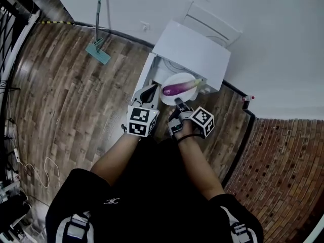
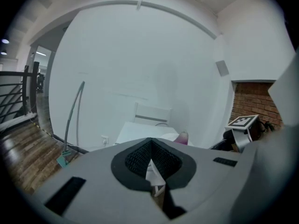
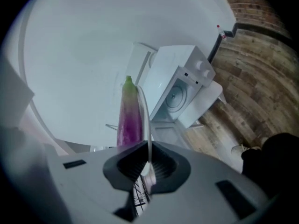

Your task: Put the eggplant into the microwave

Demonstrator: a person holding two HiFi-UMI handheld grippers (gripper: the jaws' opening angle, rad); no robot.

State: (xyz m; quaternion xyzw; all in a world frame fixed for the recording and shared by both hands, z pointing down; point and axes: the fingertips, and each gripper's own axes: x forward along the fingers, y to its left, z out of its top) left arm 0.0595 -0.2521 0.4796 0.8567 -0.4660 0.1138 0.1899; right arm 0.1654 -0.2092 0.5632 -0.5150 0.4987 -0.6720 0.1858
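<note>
My right claw (image 3: 148,147) is clenched on the rim of the white plate (image 3: 145,113), the thin edge pinched between both pads and running straight away from me. My left claw (image 2: 149,146) is closed too, its pads meeting at the tips with nothing gripped that I can name; a sliver of white shows low in the gap and I cannot tell what it is. From the head view the left claw (image 1: 148,92) sits just beside the plate's (image 1: 177,78) left edge, apart from it as far as I can see, while the right claw (image 1: 178,103) bites the near rim. I count one eggplant (image 1: 178,88), one plate, one microwave (image 1: 192,52) with two knobs (image 3: 201,66), and one mop (image 1: 98,49) leaning against the wall. The plate carries the eggplant (image 3: 129,120), purple with a green stem end pointing away from me, lying lengthwise along it. The microwave (image 3: 175,85) stands on the wooden floor (image 1: 66,100) against the white wall, its door (image 3: 203,101) swung open and a round turntable (image 3: 175,97) showing inside. The eggplant is on the held plate in front of that opening, not yet inside
</note>
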